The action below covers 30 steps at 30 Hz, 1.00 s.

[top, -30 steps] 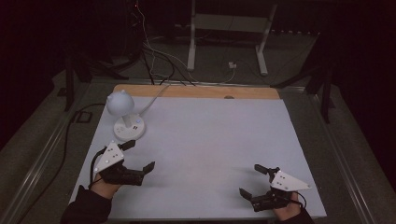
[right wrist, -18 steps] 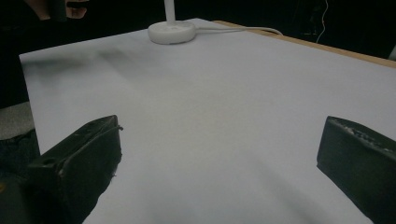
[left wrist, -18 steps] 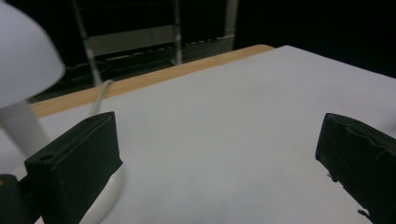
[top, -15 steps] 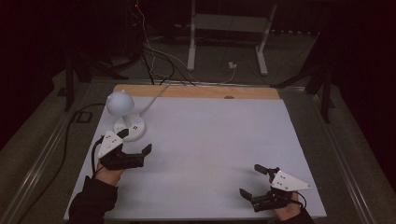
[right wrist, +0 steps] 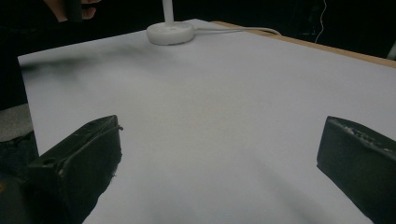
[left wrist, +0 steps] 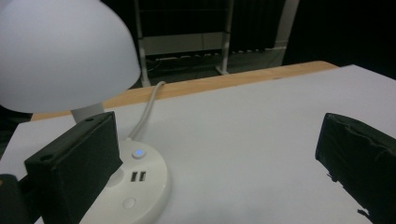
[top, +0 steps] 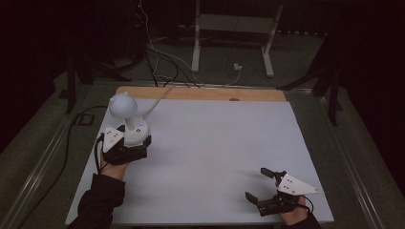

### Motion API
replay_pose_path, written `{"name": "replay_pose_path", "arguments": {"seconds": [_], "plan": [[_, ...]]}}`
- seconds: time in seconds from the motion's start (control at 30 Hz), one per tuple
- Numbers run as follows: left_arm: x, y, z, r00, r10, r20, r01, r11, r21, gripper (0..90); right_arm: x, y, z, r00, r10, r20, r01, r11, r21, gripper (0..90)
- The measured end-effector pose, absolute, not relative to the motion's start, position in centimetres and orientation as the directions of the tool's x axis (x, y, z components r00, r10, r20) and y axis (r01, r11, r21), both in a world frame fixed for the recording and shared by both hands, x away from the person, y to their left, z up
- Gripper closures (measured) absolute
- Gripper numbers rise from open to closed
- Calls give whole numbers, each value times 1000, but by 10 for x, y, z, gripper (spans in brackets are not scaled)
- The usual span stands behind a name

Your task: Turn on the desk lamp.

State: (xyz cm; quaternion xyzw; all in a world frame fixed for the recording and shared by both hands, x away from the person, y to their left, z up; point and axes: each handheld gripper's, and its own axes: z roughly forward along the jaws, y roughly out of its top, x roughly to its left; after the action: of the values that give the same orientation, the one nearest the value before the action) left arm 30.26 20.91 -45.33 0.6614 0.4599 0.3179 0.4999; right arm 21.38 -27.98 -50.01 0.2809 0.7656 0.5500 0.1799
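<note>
A white desk lamp (top: 122,105) with a round shade stands at the table's back left. Its round base (left wrist: 140,186) carries a lit blue button (left wrist: 138,152) and two USB ports. A white cable (left wrist: 148,107) runs from it toward the back edge. My left gripper (top: 136,143) is open right at the base. In the left gripper view (left wrist: 219,154) its left jaw overlaps the base's near side, with nothing held. My right gripper (top: 258,183) rests open near the front right corner, over bare table (right wrist: 219,154). The lamp base (right wrist: 170,32) lies far off in the right gripper view.
A white sheet (top: 215,143) covers the table, with a wooden strip (top: 200,93) along the back edge. Behind the table are cables (top: 157,52) and a white stand (top: 196,43) on a dark floor.
My left gripper has moved away from the front edge and up to the lamp base. The right gripper has stayed where it was.
</note>
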Motion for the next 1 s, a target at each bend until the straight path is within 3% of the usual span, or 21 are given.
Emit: {"name": "replay_pose_path", "arguments": {"seconds": [0.23, 0.77, 1.0], "plan": [[314, 211, -458, 323, 943, -76, 315, -31, 949, 4, 214, -281, -500, -776, 630, 35, 233, 235, 944, 0], [333, 209, -472, 181, 983, 3, 365, -70, 928, 5, 214, -281, -501, -778, 626, 38, 236, 236, 943, 0], [338, 212, -476, 124, 992, 5, 381, -52, 923, 93, 214, -281, -501, -779, 626, 44, 241, 233, 942, 0]]}}
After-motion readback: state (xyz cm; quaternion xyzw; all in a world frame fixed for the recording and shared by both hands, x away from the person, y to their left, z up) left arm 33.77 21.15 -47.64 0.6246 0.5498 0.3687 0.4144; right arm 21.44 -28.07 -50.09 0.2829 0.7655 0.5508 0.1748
